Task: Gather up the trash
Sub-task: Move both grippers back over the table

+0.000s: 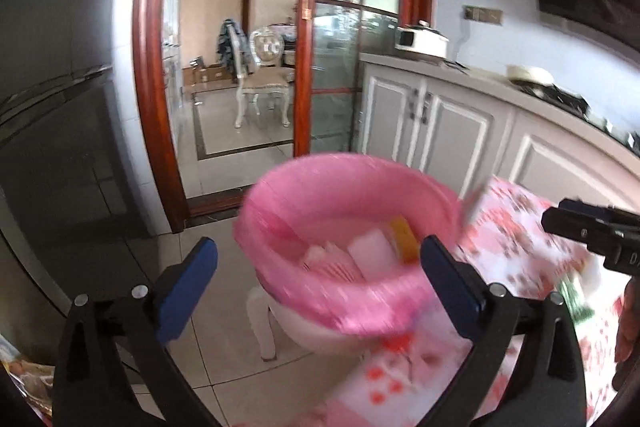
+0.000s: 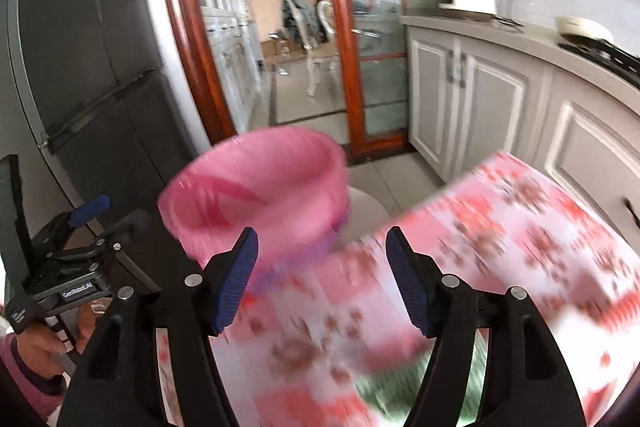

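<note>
A bin lined with a pink bag (image 1: 344,211) stands on a white stool (image 1: 264,323) at the corner of a table with a pink floral cloth (image 1: 520,227). Inside lie white scraps (image 1: 372,251) and an orange piece (image 1: 404,239). My left gripper (image 1: 320,255) is open just in front of the bin's near rim, nothing between its blue pads. My right gripper (image 2: 322,243) is open over the cloth (image 2: 480,247) edge, right of the bin (image 2: 256,195), and holds nothing. A green and white wrapper (image 2: 400,383) lies on the cloth below it. Both views are motion-blurred.
A dark fridge (image 1: 60,147) fills the left. A wood-framed glass door (image 1: 308,67) stands behind the bin. White cabinets (image 1: 440,123) and a counter with a cooker (image 1: 422,41) run along the right. A hand (image 2: 36,347) holds the left gripper's handle.
</note>
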### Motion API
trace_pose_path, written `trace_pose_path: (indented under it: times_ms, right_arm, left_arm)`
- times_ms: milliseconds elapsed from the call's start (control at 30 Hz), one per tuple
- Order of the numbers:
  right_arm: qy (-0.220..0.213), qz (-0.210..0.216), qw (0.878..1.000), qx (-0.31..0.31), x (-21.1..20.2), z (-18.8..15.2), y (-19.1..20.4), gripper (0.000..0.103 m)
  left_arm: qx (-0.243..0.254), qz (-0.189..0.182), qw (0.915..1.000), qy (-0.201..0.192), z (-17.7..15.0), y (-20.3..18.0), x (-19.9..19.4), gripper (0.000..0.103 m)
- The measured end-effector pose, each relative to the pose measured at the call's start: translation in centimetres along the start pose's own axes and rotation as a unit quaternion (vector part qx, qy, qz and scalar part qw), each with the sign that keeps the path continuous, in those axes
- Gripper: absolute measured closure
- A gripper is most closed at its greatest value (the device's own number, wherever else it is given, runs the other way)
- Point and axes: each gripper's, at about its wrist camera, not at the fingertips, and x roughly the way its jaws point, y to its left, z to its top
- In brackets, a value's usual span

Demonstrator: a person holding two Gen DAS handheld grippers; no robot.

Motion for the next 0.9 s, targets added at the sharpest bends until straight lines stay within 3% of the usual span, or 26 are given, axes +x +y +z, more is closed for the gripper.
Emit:
trace_pose_path:
  times_ms: [233,533,900]
  right_arm:
    - [-0.004,-0.071,0.996,0.061,-6.3,-6.0,-5.1,0.034]
    - [-0.016,-0.150,0.977,0.150,-13.6,-13.5,-11.5,0.034]
    - [-0.007,-0.222,0.949,0.225,-16.8,-19.2,-17.5,0.034]
  left_arm:
    - [0.063,-0.054,0.9961,0.030,-3.8,-6.0,-2.7,0.005]
    - [0.111,-0.135,0.9831,0.054,-6.9,-13.6,-4.0,0.005]
    - [0.136,-0.177,0.9708,0.088,-9.9,-18.0,-3.8,0.005]
